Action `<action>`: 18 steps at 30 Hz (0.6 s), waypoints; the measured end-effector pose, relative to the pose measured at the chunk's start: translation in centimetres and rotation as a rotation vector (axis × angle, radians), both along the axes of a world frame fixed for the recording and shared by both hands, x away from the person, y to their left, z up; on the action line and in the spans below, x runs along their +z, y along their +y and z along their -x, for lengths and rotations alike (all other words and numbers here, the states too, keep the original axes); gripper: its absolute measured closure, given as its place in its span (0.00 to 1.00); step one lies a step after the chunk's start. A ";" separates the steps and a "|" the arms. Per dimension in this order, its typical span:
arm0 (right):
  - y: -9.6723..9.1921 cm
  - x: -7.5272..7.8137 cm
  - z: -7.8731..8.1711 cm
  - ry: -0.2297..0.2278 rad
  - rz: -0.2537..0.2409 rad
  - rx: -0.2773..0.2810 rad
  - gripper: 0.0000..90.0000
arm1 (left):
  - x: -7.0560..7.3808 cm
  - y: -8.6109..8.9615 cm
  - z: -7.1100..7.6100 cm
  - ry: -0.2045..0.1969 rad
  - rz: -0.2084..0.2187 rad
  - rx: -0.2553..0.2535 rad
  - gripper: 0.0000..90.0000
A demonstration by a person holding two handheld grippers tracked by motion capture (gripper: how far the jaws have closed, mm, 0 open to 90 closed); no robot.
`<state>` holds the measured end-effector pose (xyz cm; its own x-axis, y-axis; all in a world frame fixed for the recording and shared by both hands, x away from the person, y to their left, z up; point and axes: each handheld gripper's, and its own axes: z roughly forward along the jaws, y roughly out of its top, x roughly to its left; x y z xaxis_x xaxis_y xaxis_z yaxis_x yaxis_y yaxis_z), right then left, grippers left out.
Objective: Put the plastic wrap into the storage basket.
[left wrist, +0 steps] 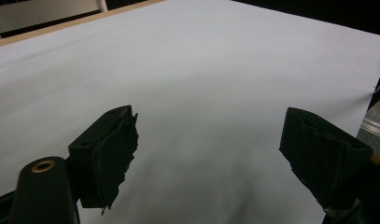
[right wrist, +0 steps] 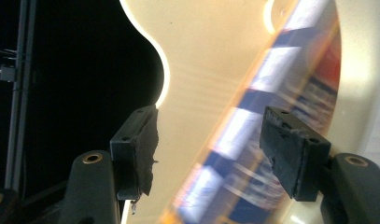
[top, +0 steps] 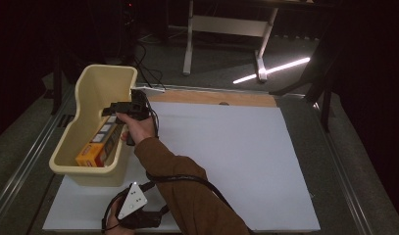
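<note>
At nine o'clock on the white table (top: 226, 161), an orange and blue box (top: 98, 146) already lies in the cream bin (top: 91, 88). Our right gripper (top: 110, 110) hovers over it, jaws apart and empty. At six o'clock our left gripper (top: 133, 208) rests wide open, so little seems left.

The room is dark, its walls lost in blackness. A white sheet (top: 226, 161) covers the tabletop (top: 216, 98), whose wooden far edge shows bare. Beyond it, a grey floor (top: 221, 58) carries a white-legged table frame (top: 226, 29), black cables (top: 148, 73) and a bright strip of reflected light (top: 273, 70). Metal rails (top: 20, 166) flank the tabletop.
</note>
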<state>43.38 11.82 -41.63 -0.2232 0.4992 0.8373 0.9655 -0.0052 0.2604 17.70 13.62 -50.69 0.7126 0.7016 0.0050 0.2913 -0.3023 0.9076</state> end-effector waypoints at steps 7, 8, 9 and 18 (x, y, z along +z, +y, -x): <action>-0.5 0.2 -0.1 -0.005 -0.009 0.029 0.41 | 0.0 0.0 0.0 0.001 -0.001 0.001 0.20; -0.5 0.2 -0.1 -0.005 -0.009 0.029 0.41 | 0.0 0.0 0.0 0.001 -0.001 0.001 0.20; -0.6 0.2 -0.1 -0.008 -0.010 0.034 0.41 | 0.0 0.1 0.0 0.001 -0.001 0.002 0.20; -1.8 1.6 0.0 -0.094 0.010 0.113 0.42 | -0.1 0.1 -0.1 0.005 0.000 0.009 0.20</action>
